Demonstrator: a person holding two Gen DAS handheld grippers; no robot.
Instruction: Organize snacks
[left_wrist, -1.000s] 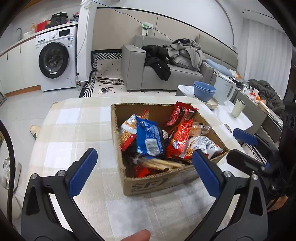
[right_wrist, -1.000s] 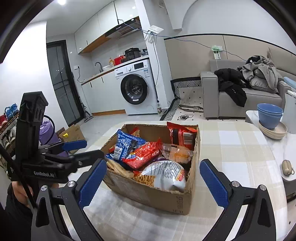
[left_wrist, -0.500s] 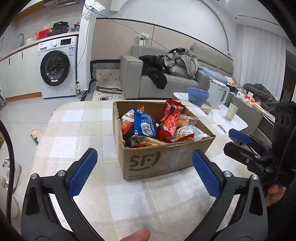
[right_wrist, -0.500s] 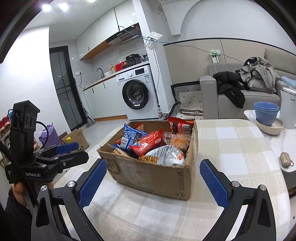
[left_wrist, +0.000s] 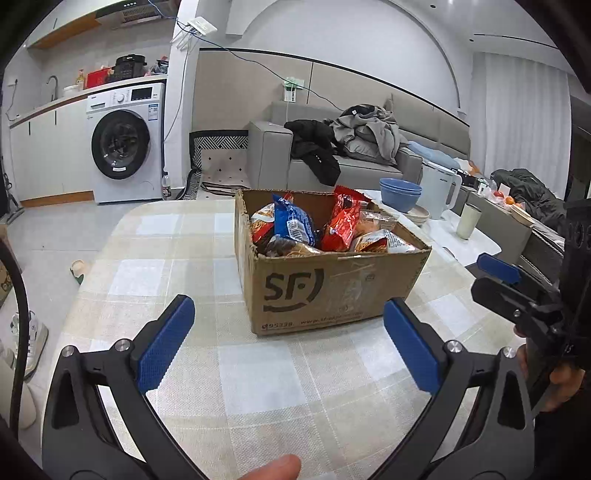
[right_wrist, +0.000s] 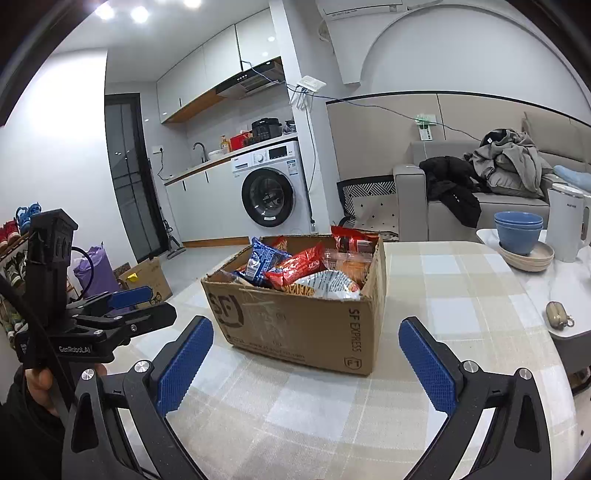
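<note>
The desk (left_wrist: 258, 373), under a pale checked cloth, carries one large thing: an open cardboard box (left_wrist: 332, 291) printed with a courier logo, standing upright about the middle of the cloth. All the snacks in view lie inside that box, heaped loosely and rising a little above its rim: a blue packet (left_wrist: 291, 223) leans toward the box's left wall in the left wrist view, a red packet (left_wrist: 343, 225) stands tilted just right of it, and a pale bag of yellowish sticks (right_wrist: 327, 286) lies against the box's near wall in the right wrist view. No packet lies on the cloth outside the box. The left gripper (left_wrist: 291, 347) hangs short of the box's near wall, its jaws wide apart and holding nothing; the right gripper (right_wrist: 306, 365) hangs short of the box's corner, its jaws likewise wide and empty. Neither touches the box. This scene fits two stages: snacks gathered into the box with the sorting finished, or a jumbled box waiting to have its packets taken out and arranged. The pictures do not settle which, so no particular pick can be named. Judging by the heap, any reach into the box would call for coming in from above the rim, since the walls block a level approach, and for a light closing of the jaws, as the bags look thin and crushable.
</note>
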